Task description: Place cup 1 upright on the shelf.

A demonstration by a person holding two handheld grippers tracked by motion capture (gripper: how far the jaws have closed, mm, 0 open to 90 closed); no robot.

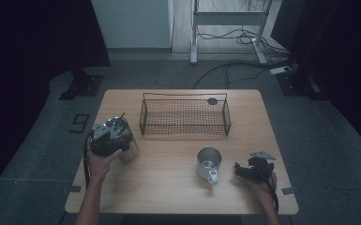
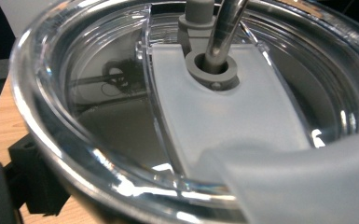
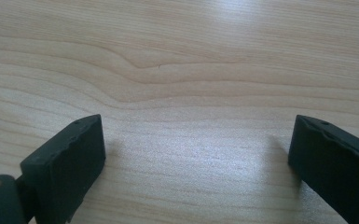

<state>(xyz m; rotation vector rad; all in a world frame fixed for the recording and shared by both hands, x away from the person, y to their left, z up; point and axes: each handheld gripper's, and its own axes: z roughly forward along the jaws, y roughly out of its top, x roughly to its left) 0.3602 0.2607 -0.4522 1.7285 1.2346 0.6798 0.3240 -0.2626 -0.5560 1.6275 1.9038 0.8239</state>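
- The clear lid (image 2: 121, 154) of the steel tumbler (image 1: 122, 138) sits right against the camera in the left gripper view, its metal straw (image 2: 224, 28) rising through the grey grommet. The left hand-held gripper (image 1: 104, 140) is around the tumbler at the left of the surface (image 1: 169, 187). Whether its pads press I cannot tell; a loose hold could let the smooth wall slip.
- Lifted at a tilt, the straw could swing or the lid pop.
- The wire basket (image 1: 185, 117) stands near; the tumbler could catch its rim.
- The right hand-held gripper (image 1: 248, 169), jaws apart and empty, rests just beside the mug (image 1: 209, 164); a careless sweep could knock it over.
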